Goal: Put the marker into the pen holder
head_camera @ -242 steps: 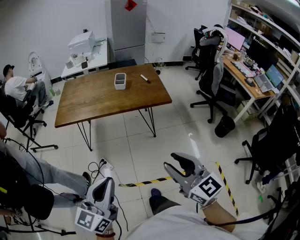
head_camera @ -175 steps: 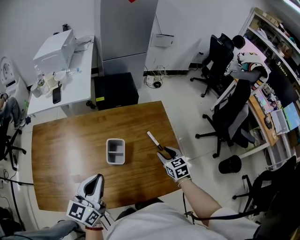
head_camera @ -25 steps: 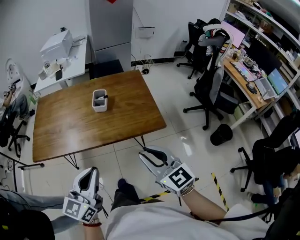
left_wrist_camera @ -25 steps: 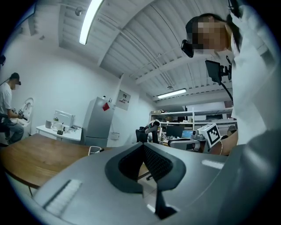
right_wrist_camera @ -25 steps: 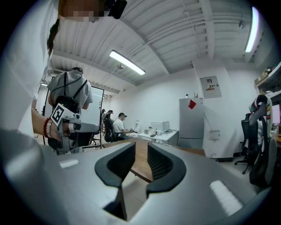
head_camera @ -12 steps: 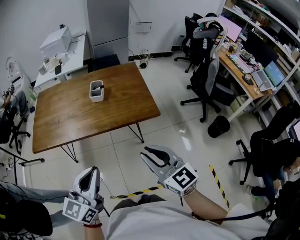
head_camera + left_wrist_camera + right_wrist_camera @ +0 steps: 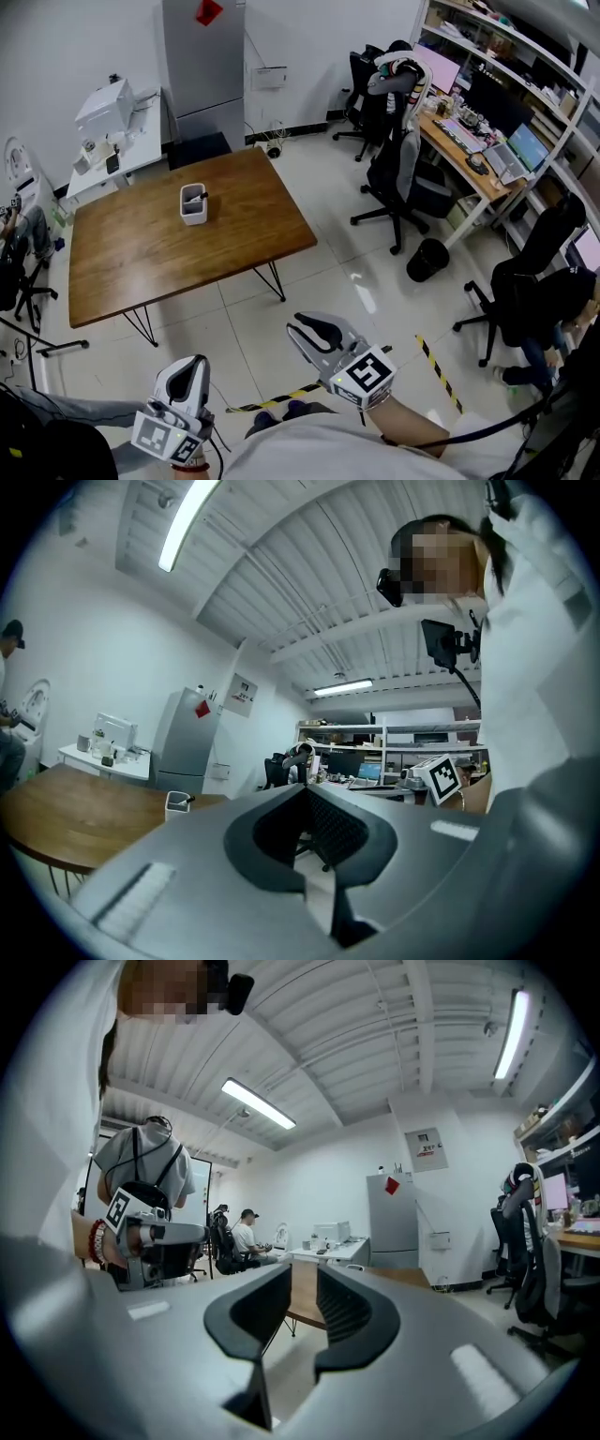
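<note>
A white pen holder [image 7: 194, 204] stands on the far part of the wooden table [image 7: 159, 248], and the marker [image 7: 201, 197] stands inside it with its black end sticking out. Both grippers hang low over the tiled floor, well short of the table. My left gripper [image 7: 195, 364] is shut and holds nothing. My right gripper [image 7: 307, 328] has a narrow gap between its jaws, which are closing on nothing. The left gripper view shows its shut jaws [image 7: 305, 794] and the holder [image 7: 175, 805] far off. The right gripper view shows empty jaws [image 7: 303, 1283].
Black office chairs [image 7: 398, 178] and a long desk with monitors [image 7: 487, 155] line the right side, with a black bin [image 7: 427, 260] beside them. Yellow-black tape [image 7: 436, 375] crosses the floor. A white side table [image 7: 117, 117] and grey cabinet [image 7: 202, 56] stand behind the wooden table.
The right gripper's jaws have narrowed. The grippers have stayed low over the floor while the view has shifted a little; the holder with the marker has not moved on the table.
</note>
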Available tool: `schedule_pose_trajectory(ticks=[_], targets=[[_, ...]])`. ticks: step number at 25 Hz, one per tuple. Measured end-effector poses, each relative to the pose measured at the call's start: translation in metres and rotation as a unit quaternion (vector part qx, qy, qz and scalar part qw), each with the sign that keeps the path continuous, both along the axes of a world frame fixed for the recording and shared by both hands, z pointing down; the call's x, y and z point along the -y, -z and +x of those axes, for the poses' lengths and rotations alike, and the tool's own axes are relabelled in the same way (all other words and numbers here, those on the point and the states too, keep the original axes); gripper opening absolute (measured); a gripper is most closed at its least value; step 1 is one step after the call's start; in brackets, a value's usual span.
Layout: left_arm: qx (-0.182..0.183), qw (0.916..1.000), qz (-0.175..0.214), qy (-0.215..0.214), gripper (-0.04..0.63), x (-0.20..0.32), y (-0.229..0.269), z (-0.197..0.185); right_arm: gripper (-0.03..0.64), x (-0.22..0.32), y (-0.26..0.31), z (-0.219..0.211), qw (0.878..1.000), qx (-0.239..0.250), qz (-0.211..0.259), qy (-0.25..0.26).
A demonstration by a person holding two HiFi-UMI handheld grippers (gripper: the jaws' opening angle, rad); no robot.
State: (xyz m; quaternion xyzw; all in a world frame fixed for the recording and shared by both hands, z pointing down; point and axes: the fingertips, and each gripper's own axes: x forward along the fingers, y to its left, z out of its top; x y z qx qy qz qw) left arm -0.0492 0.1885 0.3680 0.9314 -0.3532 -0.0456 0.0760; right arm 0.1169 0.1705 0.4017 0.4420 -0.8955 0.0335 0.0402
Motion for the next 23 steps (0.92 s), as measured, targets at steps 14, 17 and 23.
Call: schedule_pose_trajectory(ticks=[14,17,23], targets=[[-0.006,0.9998,-0.017,0.006,0.000,-0.022,-0.007,-0.023,0.057,-0.021,-0.002,-0.014,1.000,-0.030,-0.009,-0.003],[-0.007,0.9997,-0.025,0.002,0.001,-0.028,-0.012,-0.016,0.057,-0.021,-0.005,-0.011,0.999,-0.033,-0.010,-0.002],[-0.033,0.9978,-0.050,-0.029,0.001,-0.040,-0.015,0.003,0.055,-0.029,-0.009,-0.010,0.999,-0.034,-0.018,0.002]])
